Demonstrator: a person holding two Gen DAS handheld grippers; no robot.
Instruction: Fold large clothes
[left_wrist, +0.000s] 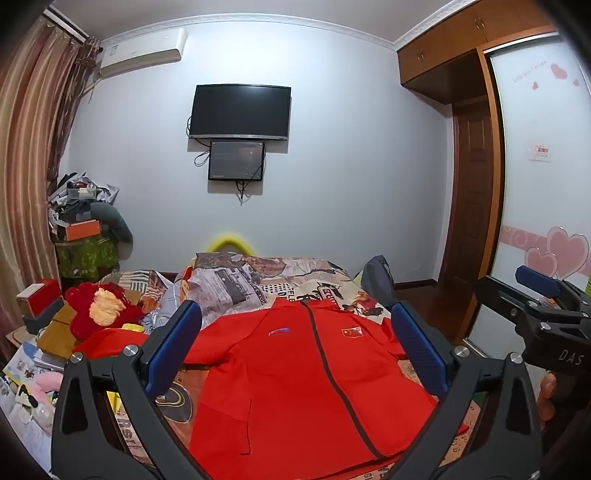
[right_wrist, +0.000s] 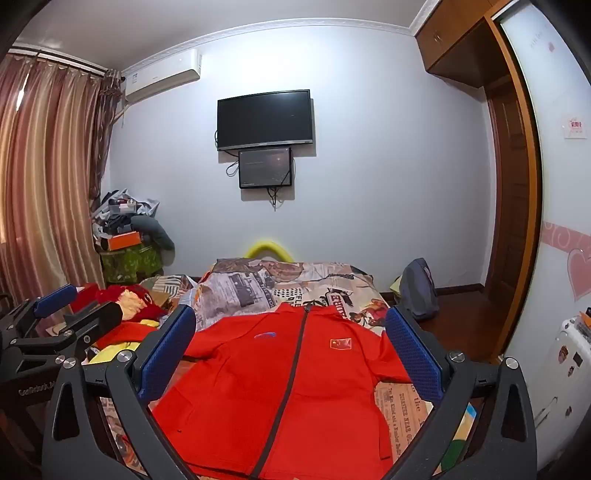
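- the red zip-front sports jacket (left_wrist: 295, 376) with a dark zipper, a small blue logo and a flag patch lies front-up and spread on the bed (left_wrist: 295, 277), over its newspaper-print cover, collar toward the far wall.
- the left tongs (left_wrist: 295, 350) hover above it, released, blue pads wide apart and gripping nothing.
- the right tongs (right_wrist: 291, 350) are likewise released and empty, framing the jacket's chest.
- judging by how it drapes, the fabric is light, soft and limp; it will sag and probably slide a little on itself, not hold a crease stiffly.
- likely best holds: a shoulder seam or sleeve cuff, or the two hem corners, pinching a single thick edge.
- the zipper line gives a natural stiff axis to fold about.
- one sleeve (left_wrist: 110, 341) trails toward the clutter beside the bed and may drag.
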